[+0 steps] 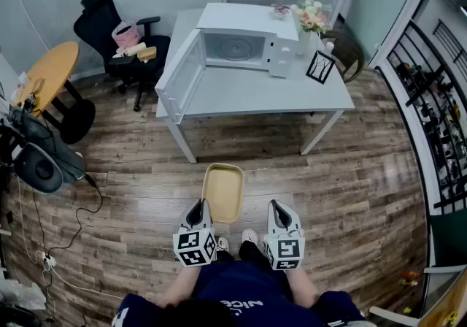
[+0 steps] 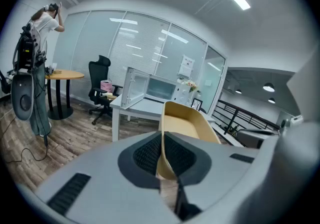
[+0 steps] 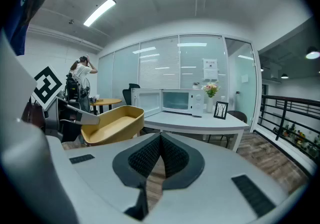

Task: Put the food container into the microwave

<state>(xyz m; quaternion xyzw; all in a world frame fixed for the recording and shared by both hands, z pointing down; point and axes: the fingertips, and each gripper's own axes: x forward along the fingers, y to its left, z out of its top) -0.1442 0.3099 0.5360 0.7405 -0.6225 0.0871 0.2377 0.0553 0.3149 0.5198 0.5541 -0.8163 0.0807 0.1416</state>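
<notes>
dark blue shirt (image 1: 219, 293) and two forearms fill the bottom edge of the head view, and just ahead of them sit the two grey grippers, side by side over the wooden floor (image 1: 365, 172), each with its marker cube toward the person. left gripper (image 1: 196, 206) has its jaws pinched on the near left rim of the food container (image 1: 223, 190), a shallow tan tray that sticks out forward from the grip, held up in the air above the floor; in the left gripper view the thin rim runs straight between the ribbed pads (image 2: 148, 153), which press on it from both sides. right gripper (image 1: 278, 206) is just beside the tray's near right corner and apart from it; in the right gripper view its pads meet with nothing between them, and the tray shows off to its left. well ahead stands a white table (image 1: 292, 95) carrying the white microwave (image 1: 244, 44), whose door (image 1: 179, 74) hangs wide open to the left, showing the bare cavity and turntable. on the table right of the microwave are a vase of flowers (image 1: 309, 17) and a small black picture frame (image 1: 319, 68). left of the table are a black office chair (image 1: 109, 30) with some things on its seat and a round wooden table (image 1: 45, 74).
</notes>
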